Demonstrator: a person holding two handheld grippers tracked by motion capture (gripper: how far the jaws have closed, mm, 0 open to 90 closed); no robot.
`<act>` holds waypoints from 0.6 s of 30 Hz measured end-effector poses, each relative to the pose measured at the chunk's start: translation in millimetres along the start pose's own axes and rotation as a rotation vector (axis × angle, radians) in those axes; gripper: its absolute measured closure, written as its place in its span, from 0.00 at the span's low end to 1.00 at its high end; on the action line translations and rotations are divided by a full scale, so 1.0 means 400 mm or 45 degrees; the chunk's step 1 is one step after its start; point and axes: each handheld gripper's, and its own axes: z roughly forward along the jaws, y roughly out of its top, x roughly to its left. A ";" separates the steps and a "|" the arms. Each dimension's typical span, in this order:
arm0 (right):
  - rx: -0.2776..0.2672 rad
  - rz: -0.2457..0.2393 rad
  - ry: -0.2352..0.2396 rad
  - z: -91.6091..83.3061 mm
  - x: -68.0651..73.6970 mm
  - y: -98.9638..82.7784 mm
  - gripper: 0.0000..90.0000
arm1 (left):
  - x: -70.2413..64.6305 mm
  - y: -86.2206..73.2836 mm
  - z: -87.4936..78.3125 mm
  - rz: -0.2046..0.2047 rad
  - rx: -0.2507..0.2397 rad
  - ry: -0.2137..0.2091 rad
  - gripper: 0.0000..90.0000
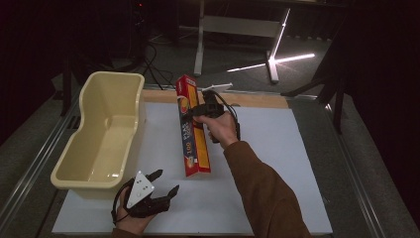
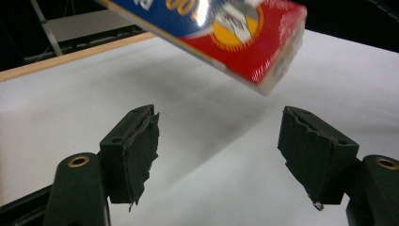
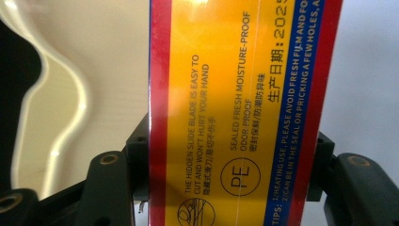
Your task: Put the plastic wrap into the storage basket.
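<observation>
My left gripper point(image 1: 166, 182) sat nearest me, low over the white table sheet point(image 1: 277, 198), jaws spread wide, nothing between them. From its own camera both black pads point(image 2: 146, 150) were bare, with the end of the box hanging above and ahead of them, clear of the sheet.

Right gripper point(image 1: 194, 113) was further out, mid-table, clamped across the long red-and-yellow cardboard box of cling film point(image 1: 192, 130). In the right gripper view the box point(image 3: 244, 108) filled the gap between the jaws, both pads pressed on its red edges, printed yellow face toward the camera. In the high view the box ran lengthwise away from me, near end off the table.

Left of it, the cream plastic tub point(image 1: 89, 176) stood on the sheet's left edge, open side up, just beside the box.

Beyond the table: dark floor, a white table frame point(image 1: 200, 44).
</observation>
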 end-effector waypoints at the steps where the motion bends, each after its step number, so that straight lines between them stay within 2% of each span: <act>1: -0.008 0.007 0.016 -0.005 0.003 0.002 0.44 | -0.001 0.000 0.001 -0.002 -0.002 -0.001 0.32; 11: -0.075 0.012 0.123 -0.039 0.044 0.012 0.44 | -0.003 0.000 0.002 -0.001 -0.007 -0.002 0.32; 18: -0.136 0.039 0.207 -0.058 0.074 0.018 0.44 | -0.005 0.000 0.000 0.003 -0.010 -0.004 0.32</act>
